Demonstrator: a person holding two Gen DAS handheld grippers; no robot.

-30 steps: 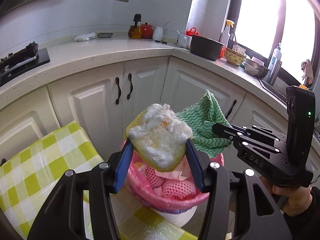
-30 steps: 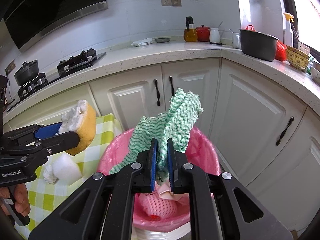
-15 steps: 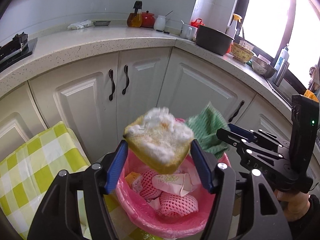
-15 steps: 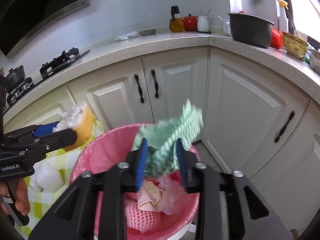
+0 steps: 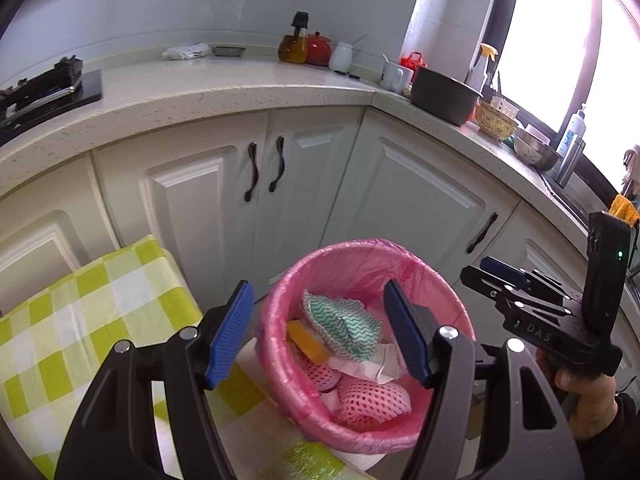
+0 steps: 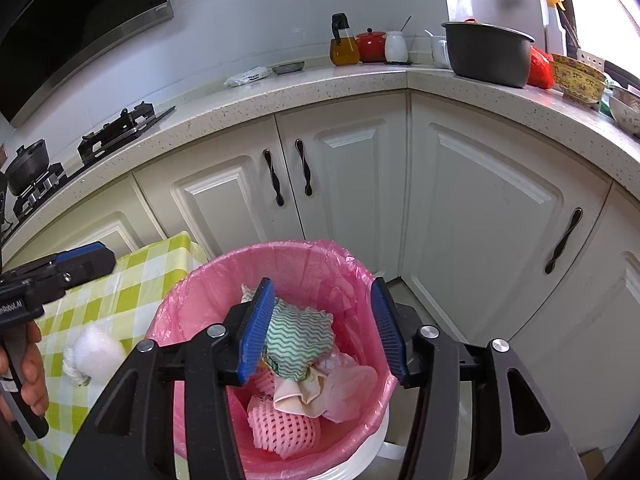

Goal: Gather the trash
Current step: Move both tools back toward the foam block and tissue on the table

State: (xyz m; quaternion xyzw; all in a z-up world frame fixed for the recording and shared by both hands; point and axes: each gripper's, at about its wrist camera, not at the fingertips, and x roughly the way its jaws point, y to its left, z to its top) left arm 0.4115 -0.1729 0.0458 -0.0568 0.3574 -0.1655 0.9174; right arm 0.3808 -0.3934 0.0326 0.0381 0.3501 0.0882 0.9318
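A bin lined with a pink bag stands below both grippers. Inside it, a green wavy-patterned cloth lies on top, with a yellow sponge beside it, over pink foam nets and crumpled paper. Above the bin, my left gripper is open and holds nothing. My right gripper hangs over the bin with its jaws opening and nothing between them. In the left wrist view, the right gripper shows at the right.
A table with a green checked cloth touches the bin's left side; a white cotton wad lies on it. White cabinet doors stand behind the bin. The counter holds a stove, a dark pot and jars.
Both grippers have opened. The yellow sponge has dropped from the left one and the green cloth from the right one; both now lie in the bin.
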